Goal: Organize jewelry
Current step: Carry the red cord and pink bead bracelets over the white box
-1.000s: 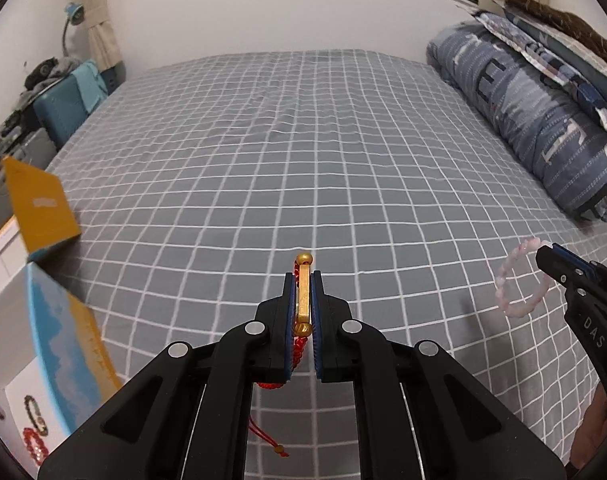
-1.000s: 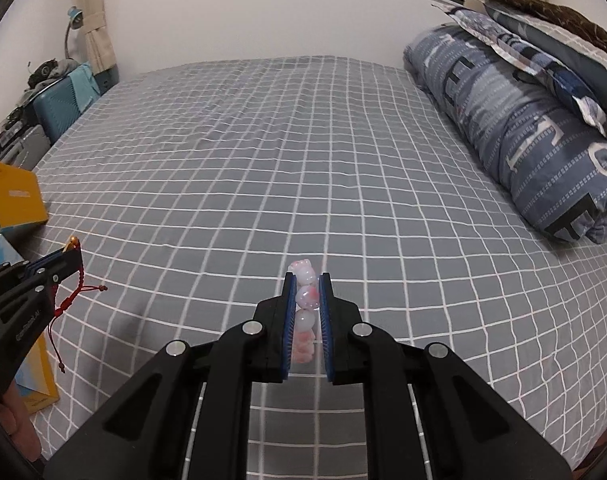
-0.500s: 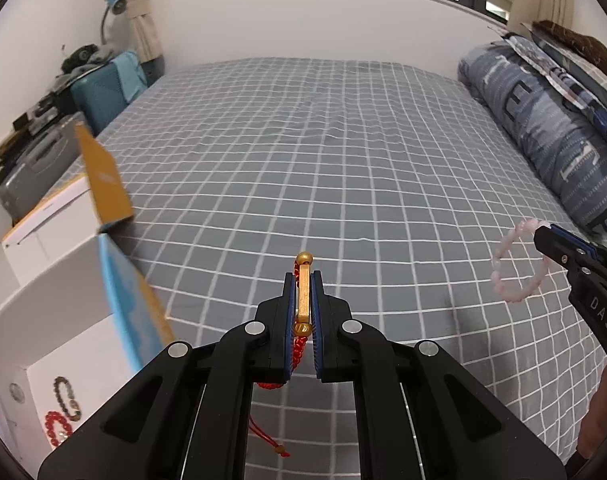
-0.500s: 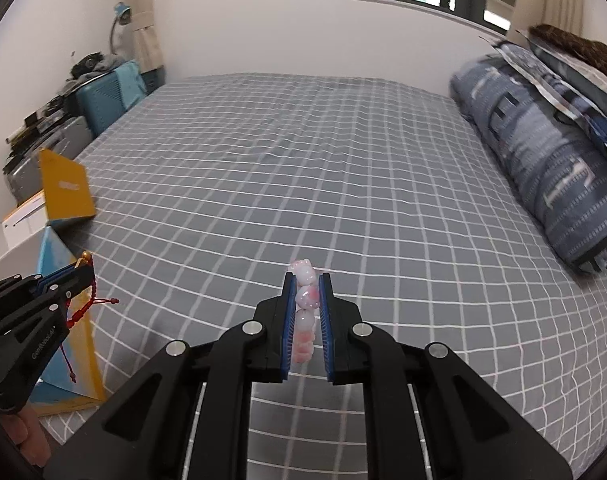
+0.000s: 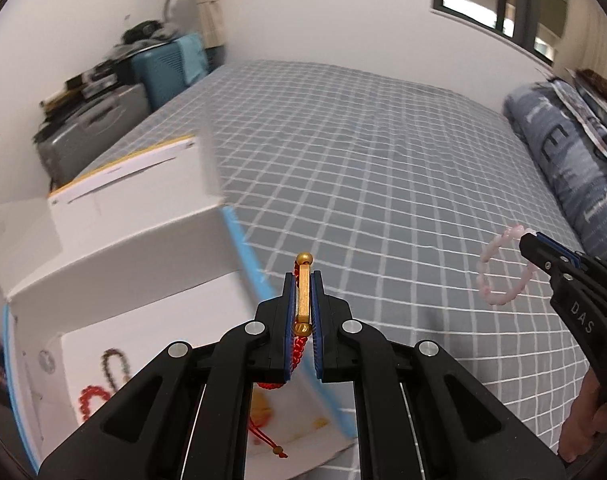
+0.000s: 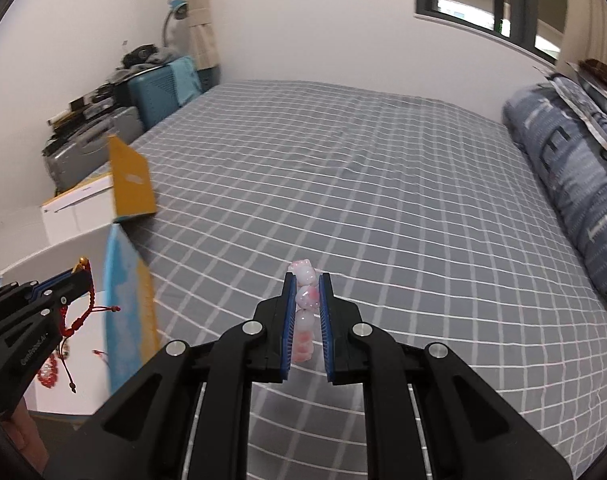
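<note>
My left gripper is shut on a red cord bracelet with a gold bar; its red tail dangles below the jaws. It hangs over the right edge of an open white box with blue sides, which holds a dark bead bracelet and a red one. My right gripper is shut on a pink-and-white bead bracelet above the grey checked bedspread. The left wrist view shows that pink bracelet hanging as a loop from the right gripper. The left gripper appears at the right wrist view's left edge.
The box's yellow lid flap stands up behind it. Suitcases and clutter line the wall left of the bed. A rolled blue patterned duvet lies along the bed's right side. A window is in the far wall.
Both grippers have swung left with their bracelets still held. The white box has come from the frame's left edge to just below the left gripper.
</note>
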`<state>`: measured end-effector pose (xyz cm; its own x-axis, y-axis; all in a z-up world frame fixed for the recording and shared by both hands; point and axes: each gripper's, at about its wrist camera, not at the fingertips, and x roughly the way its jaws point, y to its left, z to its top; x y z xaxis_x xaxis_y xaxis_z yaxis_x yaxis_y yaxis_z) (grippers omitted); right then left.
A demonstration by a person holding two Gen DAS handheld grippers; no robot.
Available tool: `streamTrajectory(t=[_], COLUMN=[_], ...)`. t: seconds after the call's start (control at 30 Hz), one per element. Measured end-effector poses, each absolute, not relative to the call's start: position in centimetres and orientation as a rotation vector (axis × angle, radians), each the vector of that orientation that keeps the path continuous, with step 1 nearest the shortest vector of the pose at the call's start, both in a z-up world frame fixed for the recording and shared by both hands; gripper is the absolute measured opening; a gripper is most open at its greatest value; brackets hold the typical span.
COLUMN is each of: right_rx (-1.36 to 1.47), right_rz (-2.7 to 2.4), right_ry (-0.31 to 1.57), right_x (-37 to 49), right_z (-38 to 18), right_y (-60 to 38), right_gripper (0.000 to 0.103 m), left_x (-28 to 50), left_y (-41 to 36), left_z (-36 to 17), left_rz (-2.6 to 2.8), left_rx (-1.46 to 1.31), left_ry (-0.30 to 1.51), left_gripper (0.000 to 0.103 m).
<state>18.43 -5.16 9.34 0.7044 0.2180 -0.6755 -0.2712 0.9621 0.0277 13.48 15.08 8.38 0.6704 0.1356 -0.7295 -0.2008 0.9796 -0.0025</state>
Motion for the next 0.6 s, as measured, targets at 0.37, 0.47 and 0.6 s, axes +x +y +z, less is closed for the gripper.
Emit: streamTrajectory(t=[0.37,0.47,0.6], right_rx=[-0.09,-0.096,-0.115], right_rz=[0.421,0.461,0.517], right_ry=[0.69,0.682,0.68], right_x=[15.8,15.1,14.1], right_z=[11.5,11.8,11.6], right_y=[3.7,6.0,9.2], right_gripper=[0.011,0.011,0.011], left_x=[7.9,6.5,4.6], left_y=[23.9,25.6,27.7], left_z=[9.0,9.2,9.0], left_rz=[0.338,0.368,0.408], left_rx=[-0.145,-0.164,-0.187], left_ry=[0.803,0.8,0.802], left_gripper=[0.007,0.007,0.007])
